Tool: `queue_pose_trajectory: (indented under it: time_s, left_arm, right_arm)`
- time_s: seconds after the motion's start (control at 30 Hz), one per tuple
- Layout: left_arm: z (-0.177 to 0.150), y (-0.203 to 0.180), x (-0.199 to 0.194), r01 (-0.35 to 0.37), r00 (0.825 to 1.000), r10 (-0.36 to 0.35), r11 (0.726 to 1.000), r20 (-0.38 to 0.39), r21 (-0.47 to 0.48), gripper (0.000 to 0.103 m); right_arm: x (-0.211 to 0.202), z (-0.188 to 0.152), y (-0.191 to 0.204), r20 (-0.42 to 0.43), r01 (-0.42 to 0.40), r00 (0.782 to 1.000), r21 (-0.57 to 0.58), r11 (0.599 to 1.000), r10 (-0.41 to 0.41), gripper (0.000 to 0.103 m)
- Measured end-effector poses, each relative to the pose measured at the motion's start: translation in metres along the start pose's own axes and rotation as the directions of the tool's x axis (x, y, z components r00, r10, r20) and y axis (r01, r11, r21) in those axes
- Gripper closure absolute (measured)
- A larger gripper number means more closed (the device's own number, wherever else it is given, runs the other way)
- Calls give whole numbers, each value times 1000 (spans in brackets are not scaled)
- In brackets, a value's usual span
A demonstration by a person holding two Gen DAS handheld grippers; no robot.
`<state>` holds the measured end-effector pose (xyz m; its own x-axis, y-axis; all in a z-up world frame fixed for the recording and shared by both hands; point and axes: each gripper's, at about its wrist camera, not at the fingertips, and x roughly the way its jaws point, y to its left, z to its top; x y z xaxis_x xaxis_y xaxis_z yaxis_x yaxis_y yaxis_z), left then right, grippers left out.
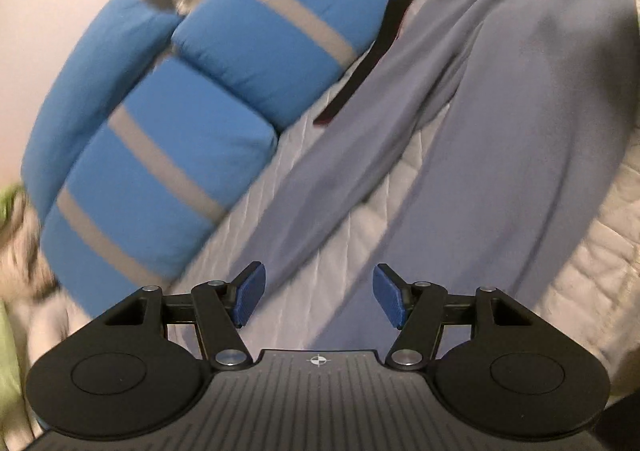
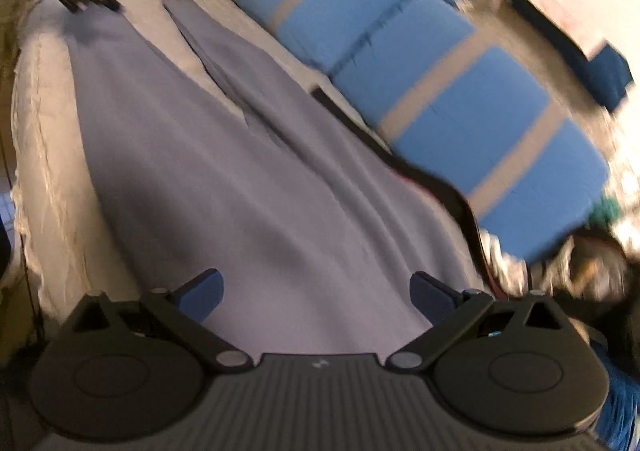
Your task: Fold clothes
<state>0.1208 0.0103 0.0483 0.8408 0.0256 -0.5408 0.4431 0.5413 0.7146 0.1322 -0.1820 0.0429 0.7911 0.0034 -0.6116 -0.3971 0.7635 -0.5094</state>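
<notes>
Black two-finger left gripper (image 1: 318, 297) with blue pads fills the bottom of the left wrist view, its jaws apart and holding nothing. Just beyond them lie the leg ends of the grey-blue soft trousers (image 1: 460, 123), which are spread out flat on the white quilted bed cover (image 1: 592, 251). The two legs run away from this gripper toward the upper right, with a strip of cover showing between them, so the long axis of the garment goes from the left gripper toward the right one. The right gripper (image 2: 316, 297) also has its jaws apart and empty, and it hovers over the wide undivided part of the trousers; the legs split further away from it. So each hand is near its own end of the garment. A blue cushion with grey stripes (image 1: 160, 155) lies along one side, and a dark narrow strap (image 1: 360, 67) lies between the cushion and the trousers. Only the right wrist view shows the other gripper, small at the far leg end; both pictures are blurred.
</notes>
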Motion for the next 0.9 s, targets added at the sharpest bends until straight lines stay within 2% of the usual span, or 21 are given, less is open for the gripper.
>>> queue_pose_trajectory:
  time_s: [0.07,0.17,0.4,0.6,0.77,0.9]
  left_arm:
    - [11,-1,7,1,1000,0,1000,19,-10,45]
    - [4,23,30,-9,1000,8,995,-9,-104,45]
    - [-36,86,82,-76,992,43,952,-118,-295,45]
    - [-76,153,134,-73,990,5,875,-143,-478,45]
    - [-97,195,185,-14,991,-62,839,-121,-544,45]
    - [-104,218,223,47,986,-133,794,-98,-606,45]
  right_arm:
    - [7,19,5,26,0,1000,-22,1000,1,0]
    - [16,38,6,52,-17,998,-4,1000,17,0]
    - [42,41,13,45,-32,999,54,998,29,0]
    - [55,30,5,38,-41,999,133,990,37,0]
    - [72,23,-8,26,-26,999,189,982,21,0]
    - [88,20,-18,18,-4,1000,185,983,1,0]
